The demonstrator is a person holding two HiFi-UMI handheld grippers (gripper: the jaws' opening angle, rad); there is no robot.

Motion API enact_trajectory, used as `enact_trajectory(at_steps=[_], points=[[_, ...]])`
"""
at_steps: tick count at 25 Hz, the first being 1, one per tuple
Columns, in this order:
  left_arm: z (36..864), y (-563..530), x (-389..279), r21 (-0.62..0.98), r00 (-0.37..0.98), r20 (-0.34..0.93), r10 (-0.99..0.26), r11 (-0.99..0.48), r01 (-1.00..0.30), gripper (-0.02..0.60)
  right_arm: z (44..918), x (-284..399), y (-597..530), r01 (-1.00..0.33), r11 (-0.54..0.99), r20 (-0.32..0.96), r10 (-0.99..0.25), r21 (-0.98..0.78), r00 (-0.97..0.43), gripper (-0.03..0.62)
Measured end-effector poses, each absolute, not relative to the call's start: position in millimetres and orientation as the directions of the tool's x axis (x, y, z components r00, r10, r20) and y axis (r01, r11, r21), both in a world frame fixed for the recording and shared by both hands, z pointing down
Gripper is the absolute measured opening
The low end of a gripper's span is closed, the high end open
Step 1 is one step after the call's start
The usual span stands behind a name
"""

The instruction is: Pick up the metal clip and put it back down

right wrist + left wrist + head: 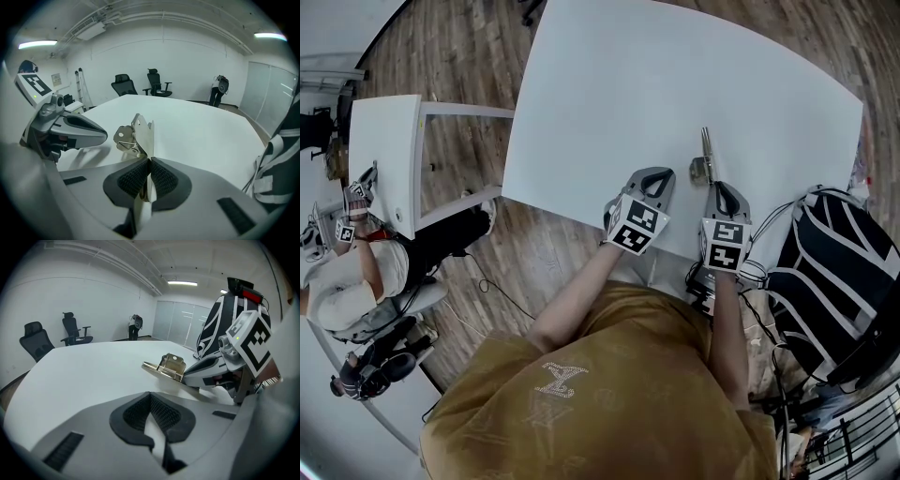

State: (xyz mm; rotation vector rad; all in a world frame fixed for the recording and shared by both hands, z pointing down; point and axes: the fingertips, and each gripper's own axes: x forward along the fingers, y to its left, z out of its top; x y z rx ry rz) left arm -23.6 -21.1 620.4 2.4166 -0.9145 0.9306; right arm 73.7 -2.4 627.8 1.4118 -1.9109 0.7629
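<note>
The metal clip [705,156] is a shiny brass-coloured plate with a sprung lever, near the front edge of the white table [628,84]. My right gripper [720,190] is shut on the near end of the clip [136,135], whose plate stands on edge between the ribbed pads [163,177]. From the left gripper view the clip [168,365] sits low over the table; whether it touches I cannot tell. My left gripper [652,178] is just left of the clip, its jaws [151,398] shut with nothing between them.
A black-and-white backpack [836,272] and cables stand right of the table. A second white table [386,159] and a seated person [352,281] are at the left. Office chairs [157,85] line the far wall.
</note>
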Motion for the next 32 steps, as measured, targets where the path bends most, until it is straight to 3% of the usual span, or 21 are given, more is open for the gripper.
enact_trajectory(at_steps=[21, 32], points=[[606, -31, -18, 0.128, 0.565, 0.667, -0.487, -0.671, -0.73, 0.006, 601, 79, -3, -0.969, 0.224, 0.72, -0.654, -0.107, -0.231, 0.026], [542, -53, -13, 0.097, 0.587, 0.538, -0.606, -0.647, -0.757, 0.006, 532, 83, -21, -0.972, 0.209, 0.586, -0.776, -0.111, -0.234, 0.026]])
